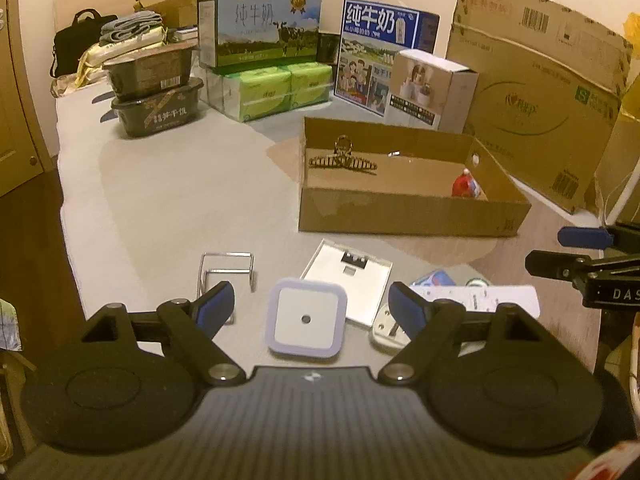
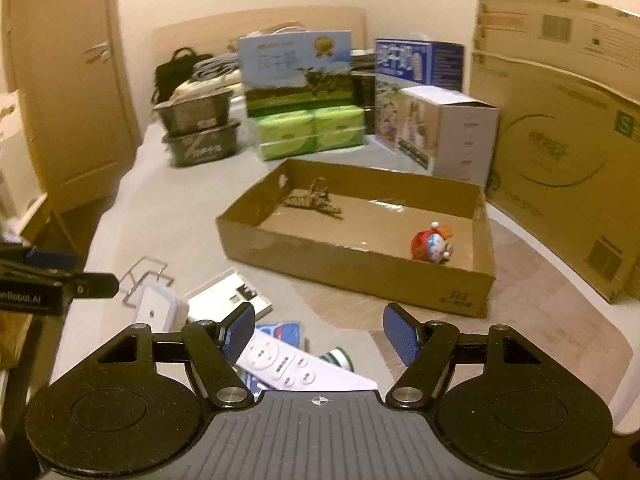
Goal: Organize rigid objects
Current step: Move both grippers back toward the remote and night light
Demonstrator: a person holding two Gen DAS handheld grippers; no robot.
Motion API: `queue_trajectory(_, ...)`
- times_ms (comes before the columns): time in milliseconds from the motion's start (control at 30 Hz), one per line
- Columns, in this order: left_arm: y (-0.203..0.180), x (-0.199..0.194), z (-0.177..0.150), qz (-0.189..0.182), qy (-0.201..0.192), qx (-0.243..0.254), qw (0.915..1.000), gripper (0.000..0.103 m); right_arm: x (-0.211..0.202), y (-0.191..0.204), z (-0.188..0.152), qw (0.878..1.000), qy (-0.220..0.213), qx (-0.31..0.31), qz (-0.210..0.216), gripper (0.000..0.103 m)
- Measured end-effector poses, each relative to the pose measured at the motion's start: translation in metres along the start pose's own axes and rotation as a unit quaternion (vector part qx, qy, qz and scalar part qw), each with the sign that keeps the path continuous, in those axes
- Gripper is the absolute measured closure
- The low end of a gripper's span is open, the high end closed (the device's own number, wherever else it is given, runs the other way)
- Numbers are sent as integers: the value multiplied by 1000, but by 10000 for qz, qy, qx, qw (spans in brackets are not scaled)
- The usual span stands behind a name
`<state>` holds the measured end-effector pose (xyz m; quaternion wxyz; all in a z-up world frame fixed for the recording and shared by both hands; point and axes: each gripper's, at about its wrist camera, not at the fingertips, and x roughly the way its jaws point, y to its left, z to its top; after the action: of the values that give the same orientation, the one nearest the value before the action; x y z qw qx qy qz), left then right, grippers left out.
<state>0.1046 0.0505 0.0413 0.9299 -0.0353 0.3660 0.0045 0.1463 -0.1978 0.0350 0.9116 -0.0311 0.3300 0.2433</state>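
Two grippers, both with fingers spread and nothing between the pads: left gripper [image 1: 310,306] hangs over the square white night light [image 1: 306,322], jaws wide either side of it, not touching; right gripper [image 2: 319,334] is above the white remote [image 2: 280,364], empty. Night light lies flat on the grey table [image 1: 160,200], nearest item; looks like light hard plastic, smooth rounded edges so likely slippery, take it across two opposite flat sides, low near the table. Just beside it a wire clip [image 1: 226,276], thin stiff metal, springy, hard to pinch. Behind, a flat white plate [image 1: 348,280], thin, would need an edge grip. Remote is long, rigid, light, grab across the narrow middle. Farther back the open cardboard box [image 1: 400,216] already holds a hair claw [image 1: 342,162] and a small red toy [image 2: 432,242], well apart
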Motion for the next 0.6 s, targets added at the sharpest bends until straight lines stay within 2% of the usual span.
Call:
queue_trajectory(433, 20, 29, -14, -299, 281, 487, 9980, 20, 29, -9, -14, 9907, 367, -1197, 540, 32)
queue_trajectory(600, 25, 47, -17, -470, 409, 734, 9954, 20, 41, -15, -15, 9807, 577, -1673, 838, 32)
